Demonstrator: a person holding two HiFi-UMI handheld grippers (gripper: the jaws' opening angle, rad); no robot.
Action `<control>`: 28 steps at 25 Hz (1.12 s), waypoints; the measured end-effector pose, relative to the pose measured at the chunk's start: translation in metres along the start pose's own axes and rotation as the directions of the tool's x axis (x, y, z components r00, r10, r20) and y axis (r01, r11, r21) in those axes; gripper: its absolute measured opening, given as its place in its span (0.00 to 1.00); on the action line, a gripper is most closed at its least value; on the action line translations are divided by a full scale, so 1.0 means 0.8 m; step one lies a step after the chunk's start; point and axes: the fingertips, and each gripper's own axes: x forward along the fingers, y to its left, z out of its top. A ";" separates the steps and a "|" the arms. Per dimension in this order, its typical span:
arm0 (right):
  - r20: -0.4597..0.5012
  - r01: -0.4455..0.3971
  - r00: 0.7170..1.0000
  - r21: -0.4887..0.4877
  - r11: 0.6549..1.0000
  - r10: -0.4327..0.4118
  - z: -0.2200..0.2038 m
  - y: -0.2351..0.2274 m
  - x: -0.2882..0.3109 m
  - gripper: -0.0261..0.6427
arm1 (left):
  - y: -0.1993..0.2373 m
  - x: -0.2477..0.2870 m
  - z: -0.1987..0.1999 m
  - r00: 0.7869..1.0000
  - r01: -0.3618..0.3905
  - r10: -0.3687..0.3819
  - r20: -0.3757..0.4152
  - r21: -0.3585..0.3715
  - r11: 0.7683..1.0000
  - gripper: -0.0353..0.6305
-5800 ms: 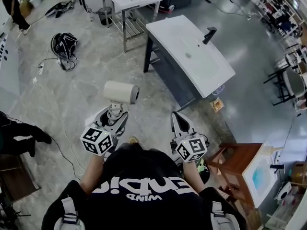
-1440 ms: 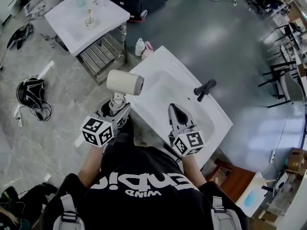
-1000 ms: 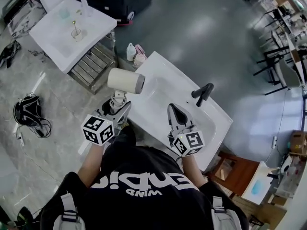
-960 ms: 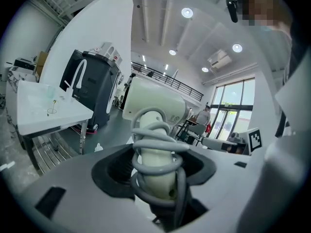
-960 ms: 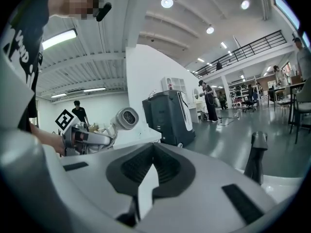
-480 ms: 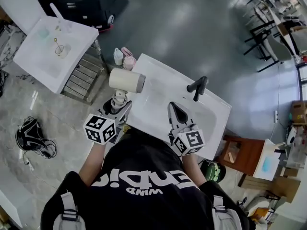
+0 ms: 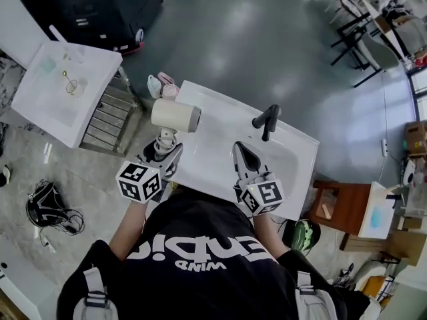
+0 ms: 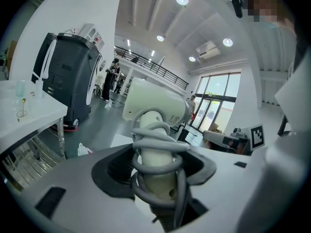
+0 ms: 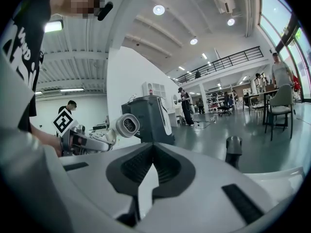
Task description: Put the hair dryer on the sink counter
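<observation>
The cream hair dryer (image 7: 175,115) stands upright over the left end of the white sink counter (image 7: 208,160), nozzle pointing right. My left gripper (image 7: 163,153) is shut on its handle, which has the grey cord (image 8: 156,152) wound round it. In the left gripper view the hair dryer's body (image 8: 155,106) rises above the jaws. My right gripper (image 7: 239,149) hovers over the basin near the black faucet (image 7: 265,121), shut, with nothing in it. The right gripper view also catches the hair dryer's nozzle (image 9: 127,125) and the faucet (image 9: 233,148).
A second white table (image 7: 37,102) with glasses stands at the left, with a black machine (image 7: 93,5) behind it. Small bottles (image 7: 160,86) sit on the floor by the counter's far left corner. A wooden stool (image 7: 330,205) is at the right, chairs (image 7: 373,39) at the upper right.
The person has stepped up to the sink counter, which now lies straight under both grippers. The hair dryer stays held in the left gripper, and the right gripper stays shut.
</observation>
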 end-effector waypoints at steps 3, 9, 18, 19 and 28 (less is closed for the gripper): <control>-0.001 0.008 1.000 0.007 1.000 -0.008 -0.002 -0.009 0.001 0.07 | 0.003 0.013 -0.003 1.000 0.005 -0.005 -0.022 0.003 1.000 0.46; 0.000 0.003 1.000 0.009 1.000 -0.003 -0.001 -0.015 0.005 0.07 | 0.014 0.039 -0.009 0.998 0.001 0.000 -0.065 0.015 1.000 0.46; 0.012 0.023 1.000 0.016 1.000 -0.023 0.004 -0.031 0.003 0.07 | 0.039 0.080 -0.033 0.989 -0.008 0.013 -0.147 0.038 0.999 0.46; 0.013 0.026 1.000 0.016 1.000 -0.026 0.004 -0.033 0.002 0.07 | 0.041 0.084 -0.036 0.988 -0.009 0.015 -0.154 0.038 0.999 0.46; 0.010 0.039 0.999 0.025 0.999 -0.039 0.001 -0.047 0.001 0.07 | 0.059 0.127 -0.054 0.977 -0.011 0.020 -0.212 0.043 0.999 0.46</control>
